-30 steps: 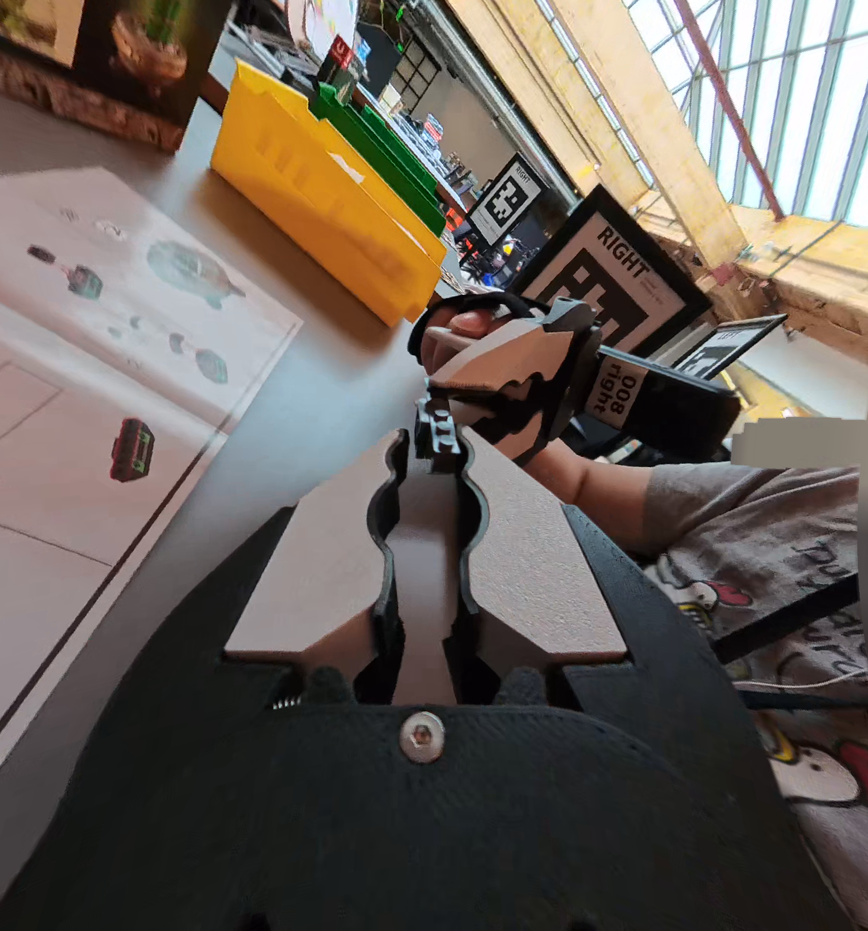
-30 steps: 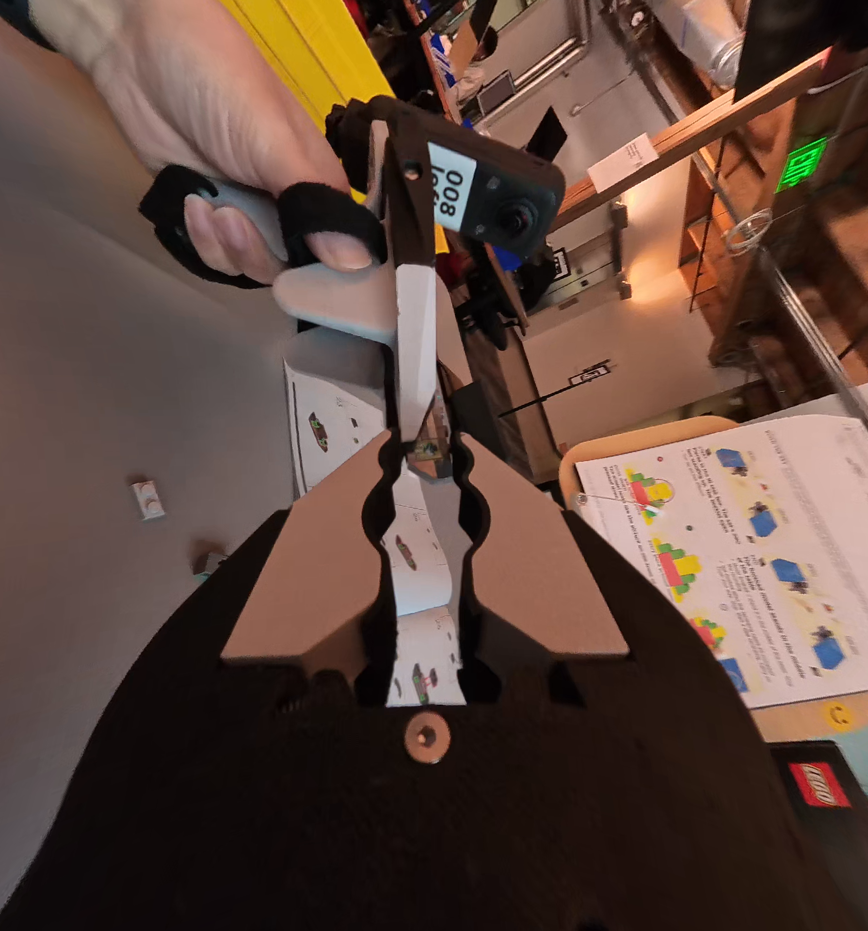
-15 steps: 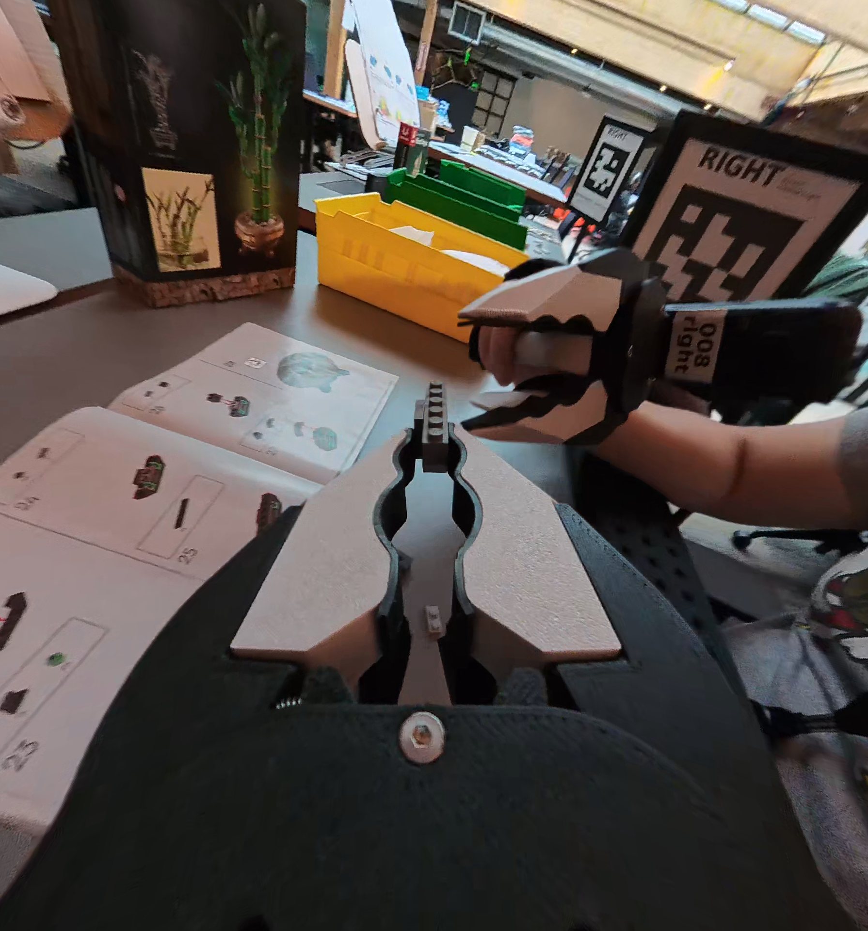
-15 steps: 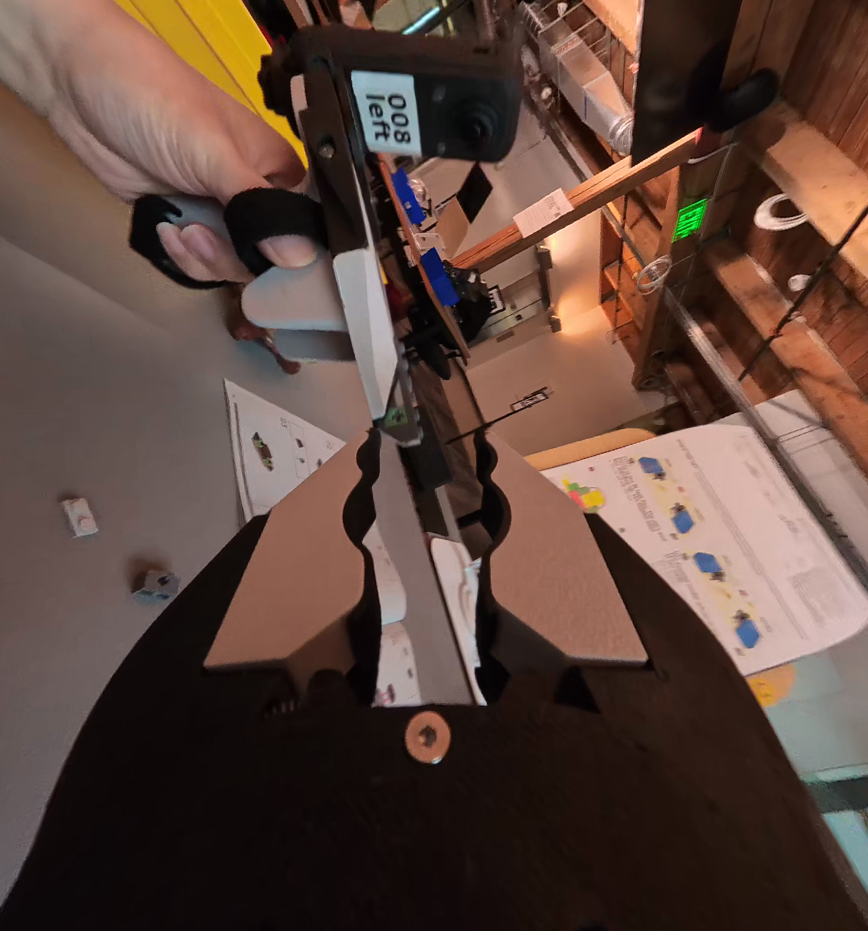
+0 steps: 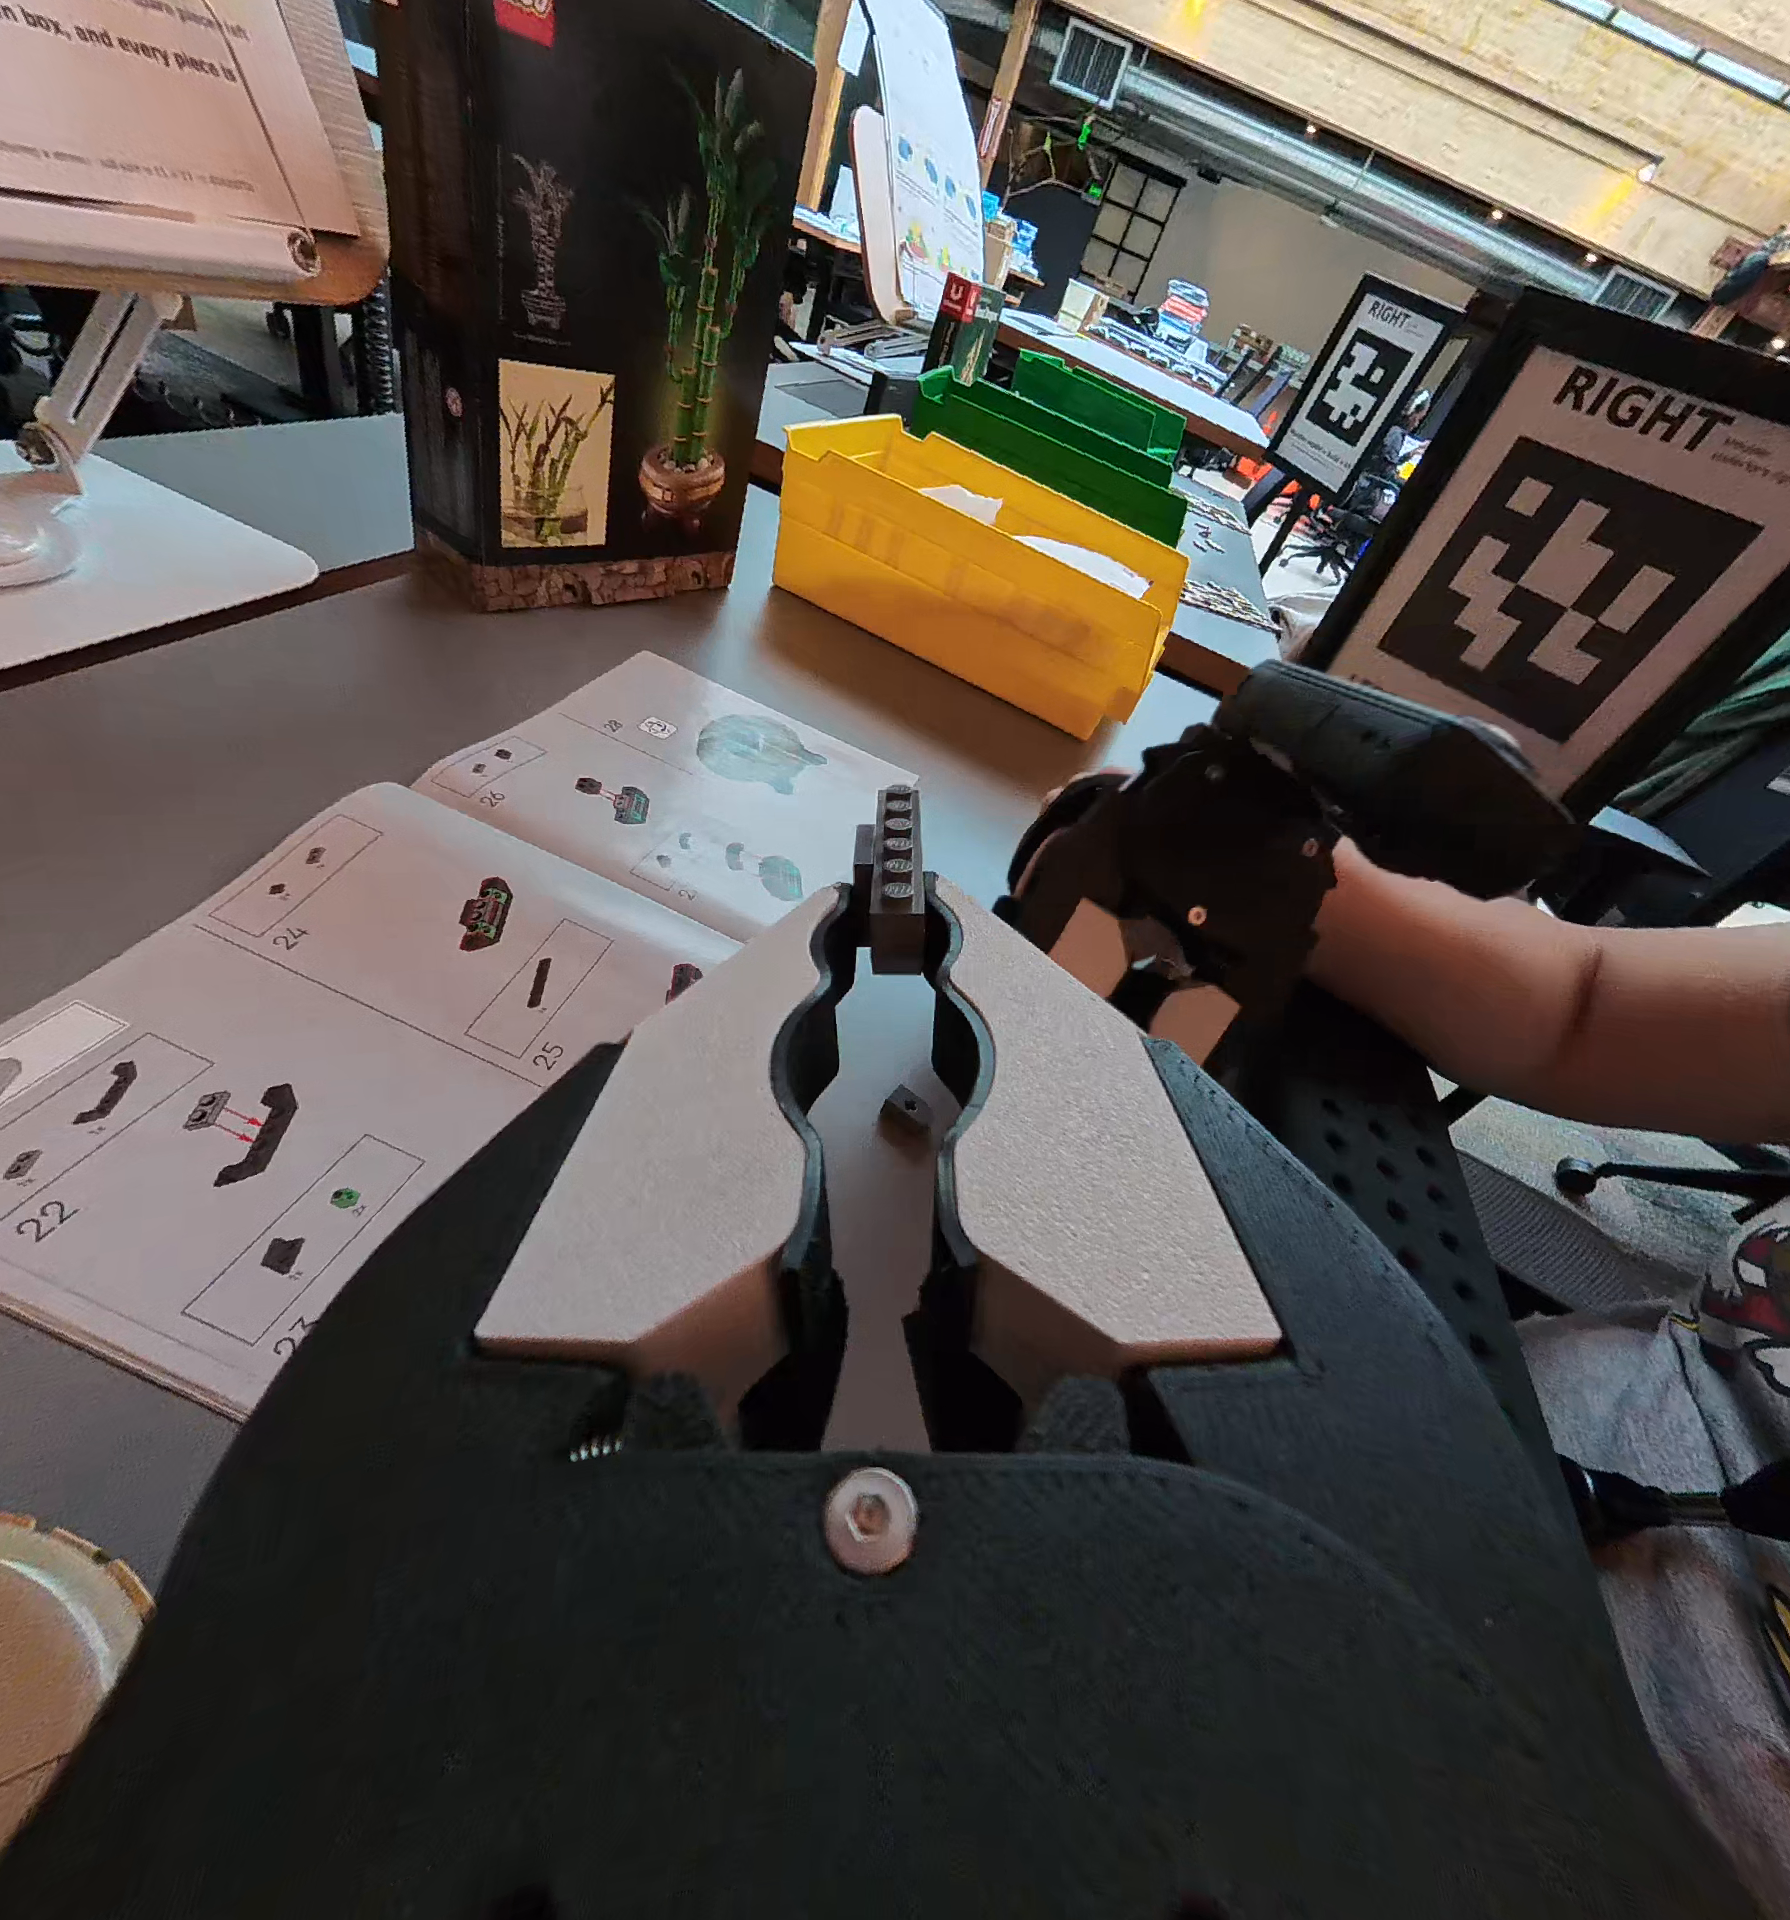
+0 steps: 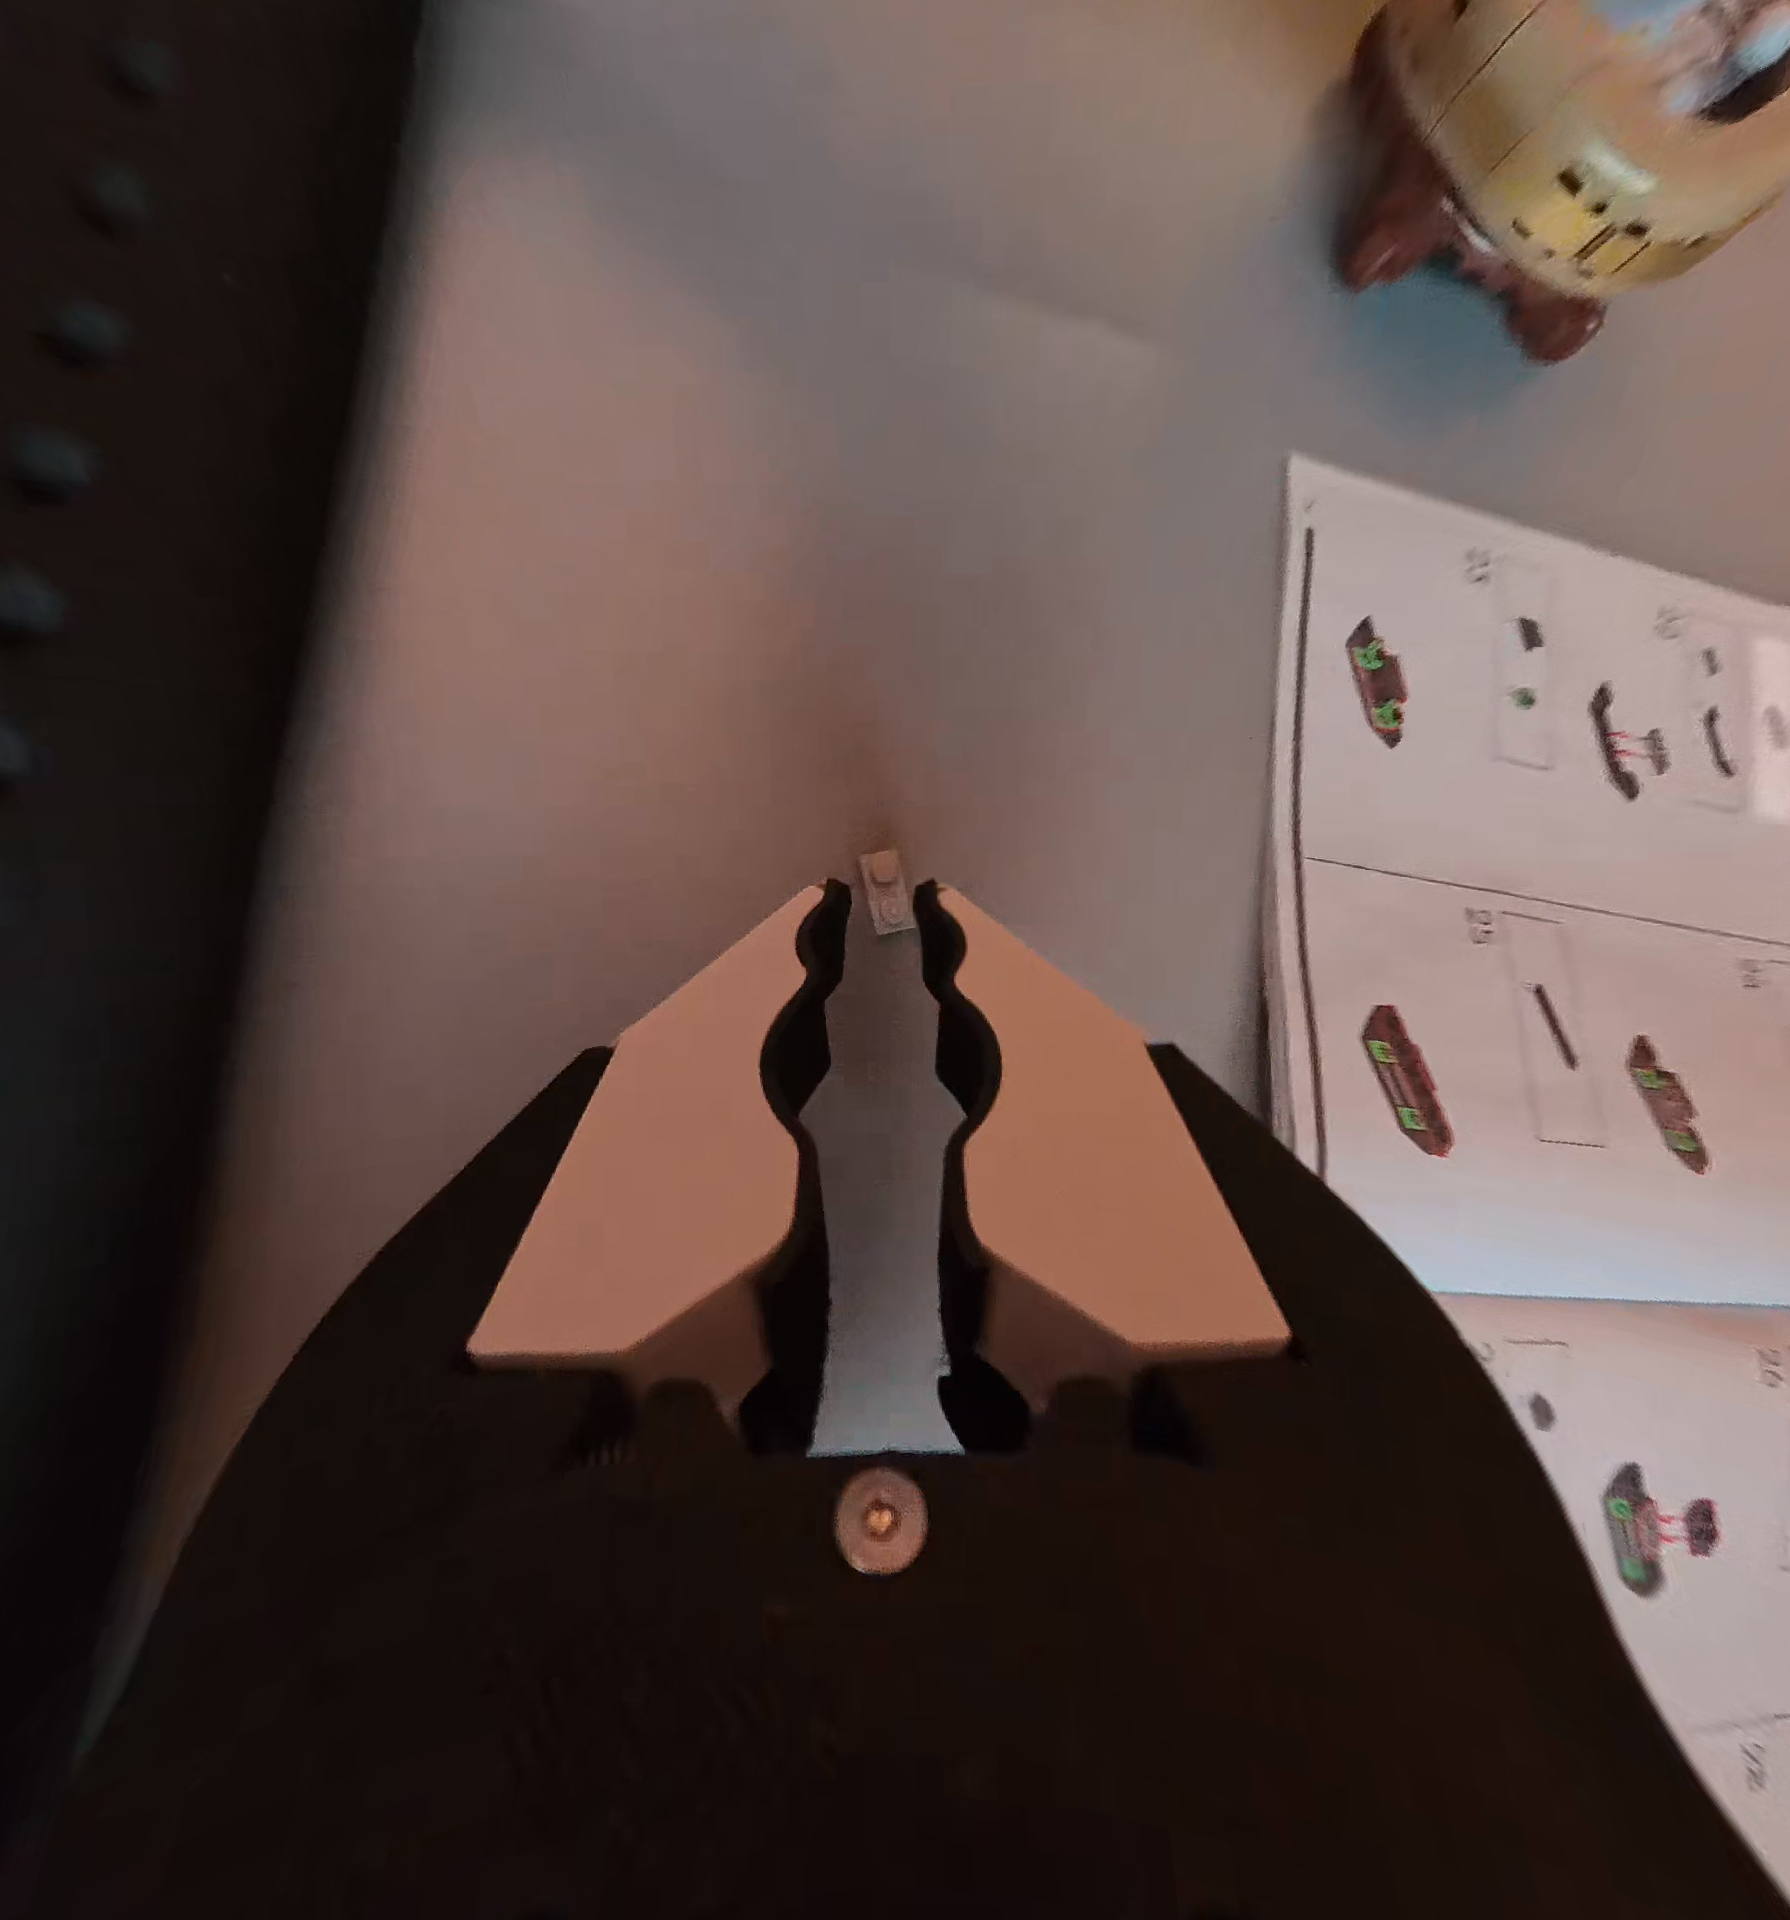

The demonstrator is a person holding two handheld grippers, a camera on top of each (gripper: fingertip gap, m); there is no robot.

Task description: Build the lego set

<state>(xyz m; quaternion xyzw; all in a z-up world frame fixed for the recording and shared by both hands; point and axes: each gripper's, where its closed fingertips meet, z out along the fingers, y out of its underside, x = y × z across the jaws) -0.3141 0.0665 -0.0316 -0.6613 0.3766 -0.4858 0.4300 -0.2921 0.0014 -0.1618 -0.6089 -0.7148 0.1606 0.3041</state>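
My left gripper (image 5: 896, 904) is shut on a dark brown studded lego piece (image 5: 896, 873) and holds it above the open instruction booklet (image 5: 351, 987). A small grey piece (image 5: 906, 1112) lies on the table below its fingers. My right gripper (image 6: 875, 894) points down at the table, narrowly open. Its tips straddle a small light grey plate (image 6: 886, 896) that lies flat, with a gap showing on the left side. The right gripper also shows in the left wrist view (image 5: 1161, 977), to the right of the held piece.
A tan lego pot on brown feet (image 6: 1556, 156) stands beside the booklet (image 6: 1545, 935). A black perforated mat (image 6: 91, 623) lies at the table edge. The bamboo set box (image 5: 579, 312), a yellow bin (image 5: 974, 592), a green bin (image 5: 1057, 436) and a white stand (image 5: 39, 520) are at the back. Left tips to right tips: about 15 cm.
My right gripper left the piece held by the left gripper, swung down to the table and narrowed around the grey plate. My left gripper levelled out, still holding the brown piece.
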